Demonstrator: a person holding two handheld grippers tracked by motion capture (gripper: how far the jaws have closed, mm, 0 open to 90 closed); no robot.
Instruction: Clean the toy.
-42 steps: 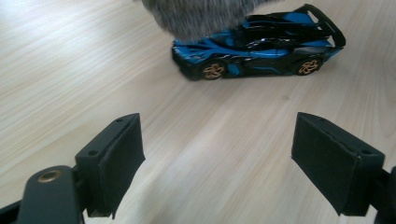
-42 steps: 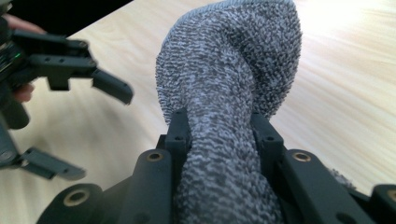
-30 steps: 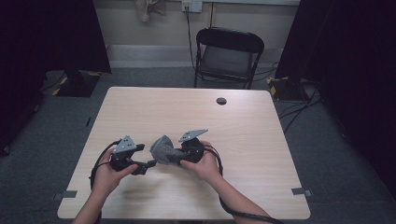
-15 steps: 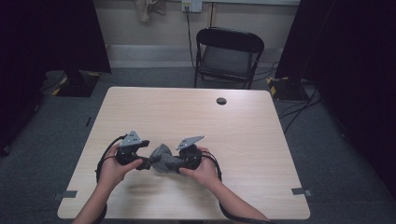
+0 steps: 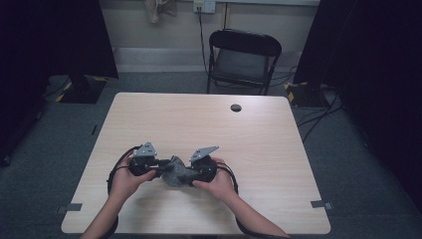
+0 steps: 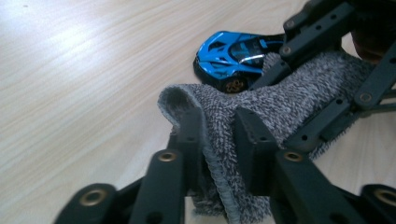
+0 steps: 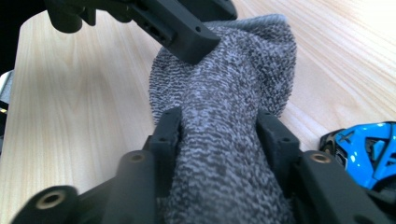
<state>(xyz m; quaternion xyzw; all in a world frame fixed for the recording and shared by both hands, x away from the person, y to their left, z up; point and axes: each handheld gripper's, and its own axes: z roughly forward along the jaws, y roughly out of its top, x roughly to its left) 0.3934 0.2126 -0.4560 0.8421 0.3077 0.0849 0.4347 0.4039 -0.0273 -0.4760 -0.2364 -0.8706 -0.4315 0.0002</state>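
High view: the person's two hands meet over the near half of the wooden table (image 5: 278,144), each holding a gripper. The left gripper (image 5: 158,165) and the right gripper (image 5: 191,172) point toward each other, and a grey sock (image 5: 175,172) is bunched between them, just above or on the tabletop (which of the two is hard to tell from here). A small dark round disc (image 5: 236,107) lies well apart near the far edge, and a black folding chair (image 5: 244,57) stands beyond the table.

Left gripper view: the left gripper (image 6: 218,140) has just closed, and its two black jaws are clamped on a fold of the sock (image 6: 280,100) at its open cuff, the knitted edge pinched between the pads. Farther along the sock, the other gripper's black linkage reaches in from the upper right. A blue toy car (image 6: 231,58) sits on the table just behind the sock, touching or nearly touching it.

Right gripper view: the right gripper (image 7: 219,135) has its jaws around the body of the sock (image 7: 224,107), one pad pressing on each side, though they have just been opening a little. The left gripper's jaw bites the sock's far end at the top. The blue toy car (image 7: 366,151) shows at the lower right, on the table beside the sock.
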